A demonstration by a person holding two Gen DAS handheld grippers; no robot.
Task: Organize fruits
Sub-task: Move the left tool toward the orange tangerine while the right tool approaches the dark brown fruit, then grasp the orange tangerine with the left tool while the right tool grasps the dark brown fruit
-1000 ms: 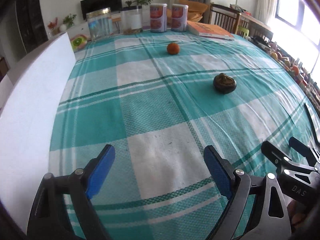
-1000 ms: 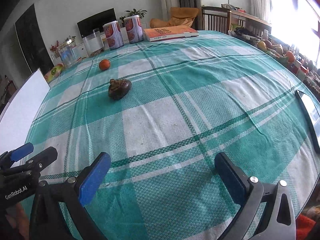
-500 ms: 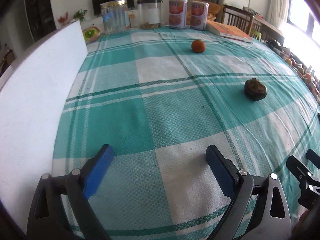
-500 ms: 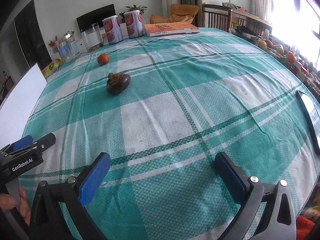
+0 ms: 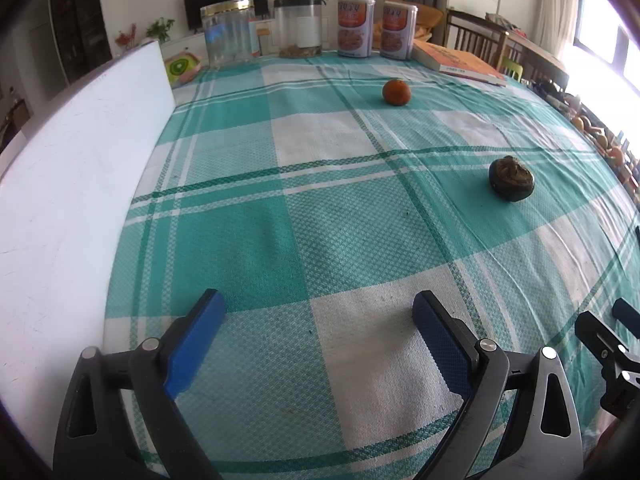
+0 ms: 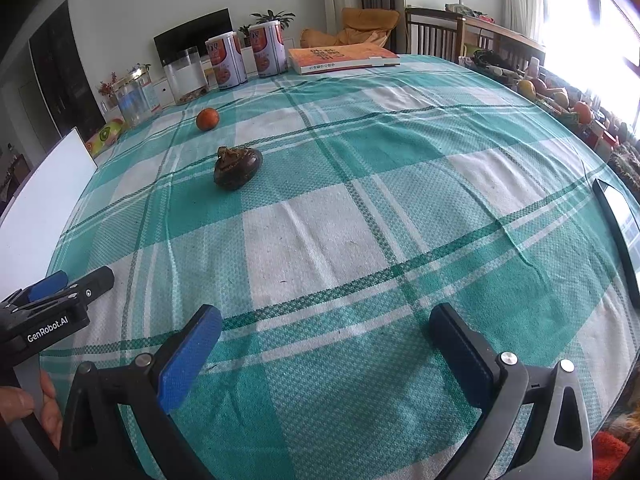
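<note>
The left hand-held gripper (image 5: 316, 320) is hovering low over the near part of the desk (image 5: 248, 248), jaws spread wide with only checked cloth between them. The right hand-held gripper (image 6: 324, 332) is hanging beside it, just as wide open and equally empty. So the sorting is, by the look of it, barely starting: nothing is being carried, and both fruits are still lying loose on the cloth.

Going left to right in the left wrist view, a white board (image 5: 72, 184) is standing along the desk's left edge. Far off, a clear jar (image 5: 230, 32) with a gold lid is looking empty, and a second clear jar (image 5: 300, 32) is holding a thin layer of something brownish at its bottom. Two printed cans (image 5: 354, 26) are standing closed, contents hidden. The orange (image 5: 396, 92) is sitting at the far middle, well apart from the dark brown fruit (image 5: 511, 179), which is lying nearer and to the right. No fruit bowl or tray is showing on the desk, so where they belong cannot be told.
</note>
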